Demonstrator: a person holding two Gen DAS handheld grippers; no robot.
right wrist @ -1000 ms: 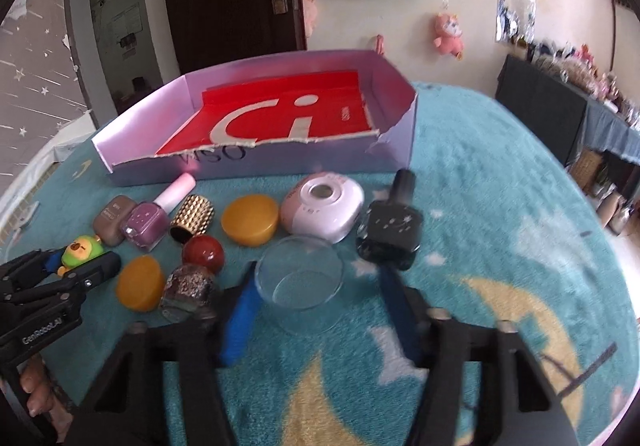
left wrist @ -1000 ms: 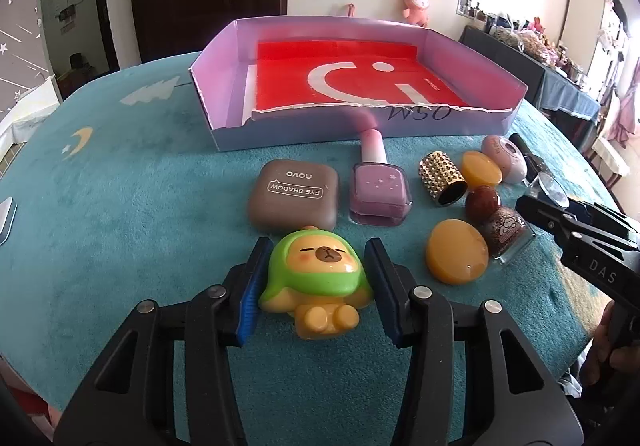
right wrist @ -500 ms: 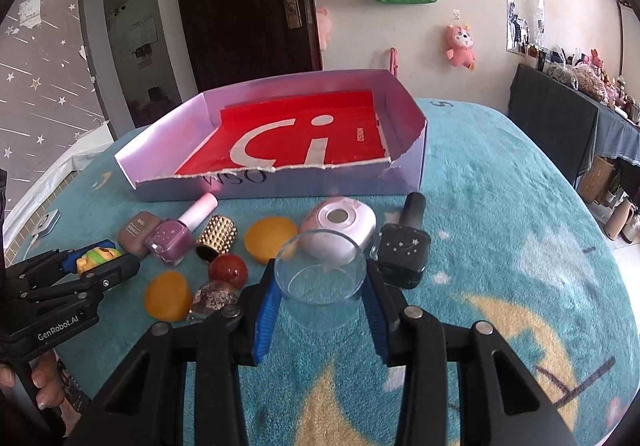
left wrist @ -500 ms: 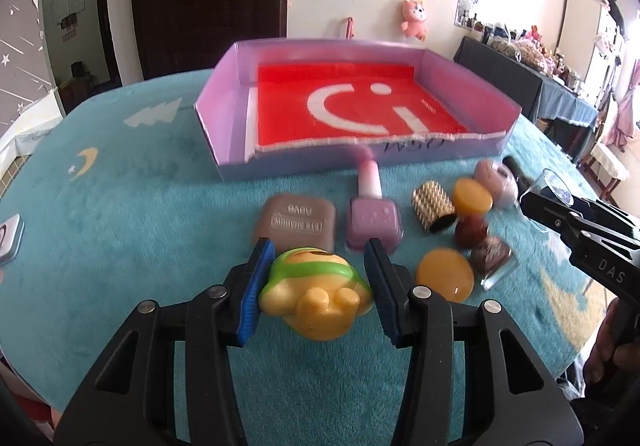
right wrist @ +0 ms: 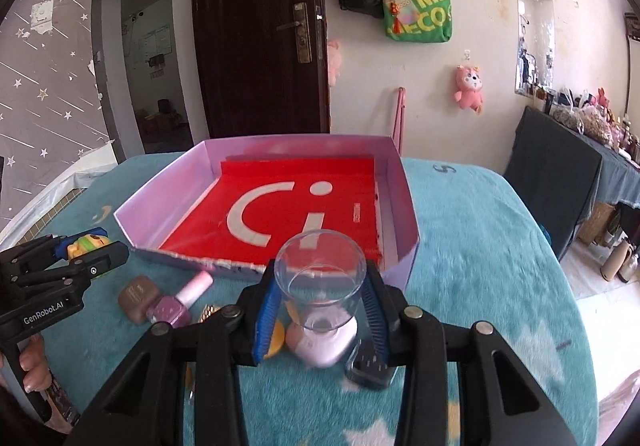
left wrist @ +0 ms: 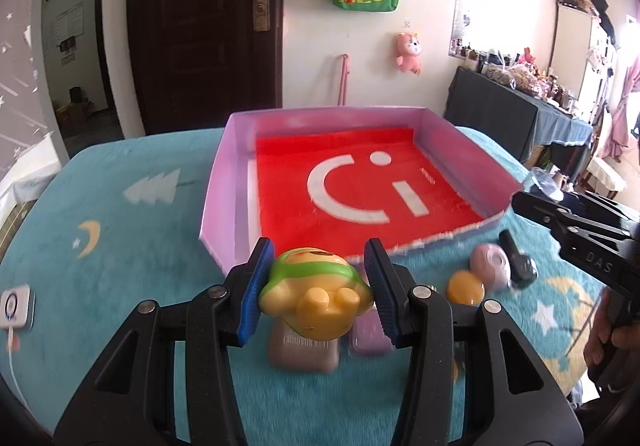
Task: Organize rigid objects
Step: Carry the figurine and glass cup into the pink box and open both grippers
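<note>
Both grippers lifted: one toy (left wrist: 316, 296), one clear cup (right wrist: 320, 278); one tray (left wrist: 224, 182).

We lift the green-hooded yellow plastic toy figure (left wrist: 316, 296) off the teal blanket (left wrist: 120, 246) in our left gripper (left wrist: 316, 286), right gripper (right wrist: 320, 304) jaws just closed on the clear plastic cup (right wrist: 320, 278), raised too, nearer the pink-walled red-floored box (right wrist: 396, 206)

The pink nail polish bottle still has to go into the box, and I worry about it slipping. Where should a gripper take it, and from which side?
Probably by the square body of the pink nail polish bottle, not its tapered pale cap. It lies on its side on the blanket, cap toward the box, so come from above, fingers across the flat sides.
</note>
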